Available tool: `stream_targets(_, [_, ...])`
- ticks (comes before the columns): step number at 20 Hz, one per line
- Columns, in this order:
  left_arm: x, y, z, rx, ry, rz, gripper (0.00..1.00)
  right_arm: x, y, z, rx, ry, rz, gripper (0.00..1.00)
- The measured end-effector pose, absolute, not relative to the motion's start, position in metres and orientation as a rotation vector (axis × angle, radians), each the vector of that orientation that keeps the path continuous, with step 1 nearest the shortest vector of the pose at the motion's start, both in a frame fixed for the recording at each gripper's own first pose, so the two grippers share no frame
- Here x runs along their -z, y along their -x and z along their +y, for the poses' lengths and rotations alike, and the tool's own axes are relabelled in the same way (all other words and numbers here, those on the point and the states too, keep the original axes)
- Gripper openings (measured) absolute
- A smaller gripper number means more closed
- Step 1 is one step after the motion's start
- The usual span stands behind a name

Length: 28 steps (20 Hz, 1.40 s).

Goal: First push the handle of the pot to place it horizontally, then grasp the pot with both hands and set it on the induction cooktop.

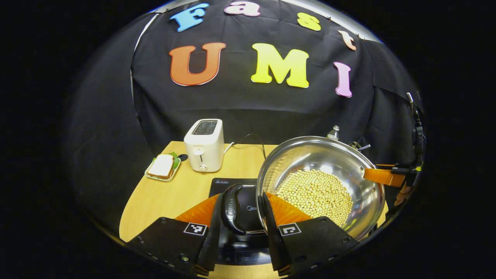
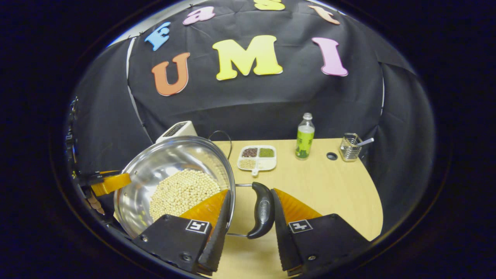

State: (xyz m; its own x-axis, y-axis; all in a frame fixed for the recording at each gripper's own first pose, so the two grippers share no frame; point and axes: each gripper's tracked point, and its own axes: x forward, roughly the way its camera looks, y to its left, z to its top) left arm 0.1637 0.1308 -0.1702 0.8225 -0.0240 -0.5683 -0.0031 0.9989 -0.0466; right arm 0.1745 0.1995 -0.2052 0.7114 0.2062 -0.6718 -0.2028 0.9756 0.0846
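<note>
no legible text or labels

shiny polished metal pot (image 1: 341,162), glossy black plastic handles (image 2: 261,211), matt pale wood table (image 2: 329,190)

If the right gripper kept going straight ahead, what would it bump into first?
Probably the small divided dish of beans, which sits straight beyond the right gripper and the black pot handle between its fingers. Depth is hard to judge, so it might pass above the dish.
</note>
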Motion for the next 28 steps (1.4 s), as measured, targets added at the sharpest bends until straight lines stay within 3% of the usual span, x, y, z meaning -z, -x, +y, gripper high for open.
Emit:
stream_targets(10, [0.233,-0.187,0.197,-0.051,0.145,0.669,0.51,0.264,-0.205,0.269,-0.258,0.039,0.775,0.60])
stream_targets(24, [0.291,-0.221,0.224,-0.041,0.156,0.698,0.51,0.334,-0.231,0.288,-0.308,-0.098,0.826,0.60])
stream_targets(25, [0.291,-0.222,0.225,-0.047,0.149,0.689,0.41,0.341,-0.231,0.289,-0.319,-0.107,0.840,0.59])
stream_targets(26, [0.291,-0.222,0.225,-0.049,0.129,0.689,0.52,0.338,-0.235,0.290,-0.322,-0.128,0.809,0.60])
stream_targets(28, [0.292,-0.221,0.226,-0.048,0.111,0.687,0.54,0.338,-0.233,0.289,-0.331,-0.119,0.811,0.60])
